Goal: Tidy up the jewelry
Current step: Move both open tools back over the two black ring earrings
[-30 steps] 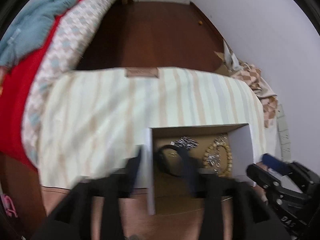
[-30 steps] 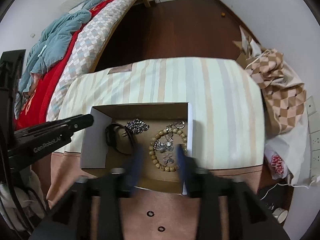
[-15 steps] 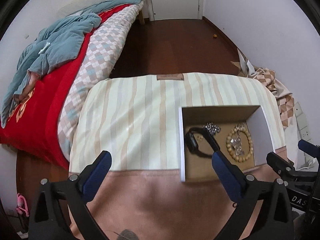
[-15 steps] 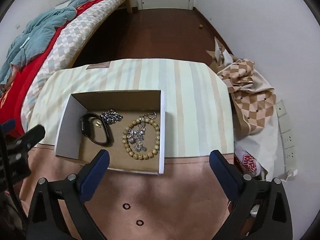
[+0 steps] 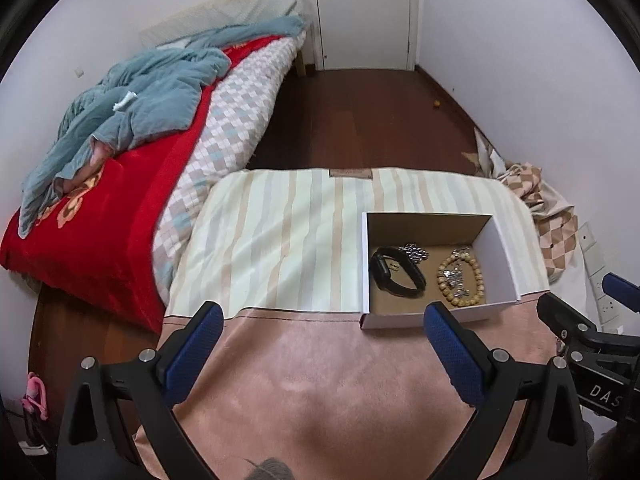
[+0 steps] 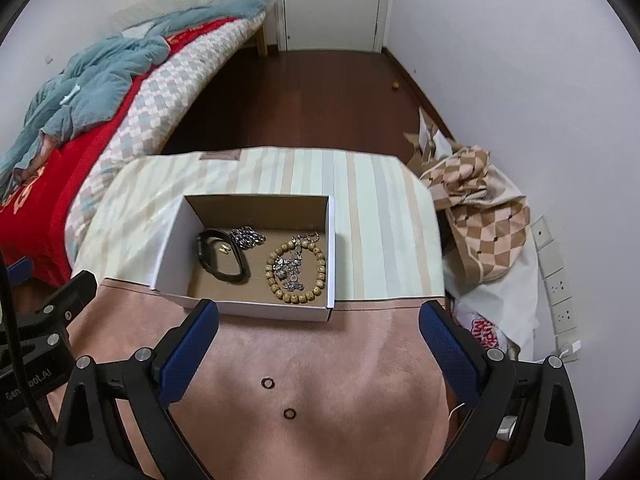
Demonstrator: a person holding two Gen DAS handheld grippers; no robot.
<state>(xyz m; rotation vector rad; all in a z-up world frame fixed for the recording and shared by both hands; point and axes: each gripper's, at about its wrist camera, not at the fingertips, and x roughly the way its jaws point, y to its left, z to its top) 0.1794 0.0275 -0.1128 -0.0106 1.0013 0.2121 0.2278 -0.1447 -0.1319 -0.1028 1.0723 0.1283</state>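
An open white cardboard box (image 6: 176,236) (image 5: 505,256) stands on the striped and pink cloth. Inside lie a black band (image 6: 222,258) (image 5: 396,274), a silver chain (image 6: 248,236) (image 5: 414,252), and a wooden bead bracelet (image 6: 296,270) (image 5: 460,276) with a silver necklace (image 6: 290,270) on it. Two small dark rings (image 6: 267,382) (image 6: 289,413) lie on the pink cloth in front of the box. My left gripper (image 5: 320,328) is open and empty, left of the box. My right gripper (image 6: 318,328) is open and empty, above the rings, near the box's front.
A bed (image 5: 132,152) with red, checked and blue covers lies to the left. A checked cloth pile (image 6: 480,216) and a bag lie on the right by the wall. Dark wood floor (image 6: 304,100) leads to a white door (image 6: 332,0). The right gripper (image 5: 592,340) shows in the left wrist view.
Both grippers have opened wide and pulled back and up from the box. The box and the jewelry in it stay in place.
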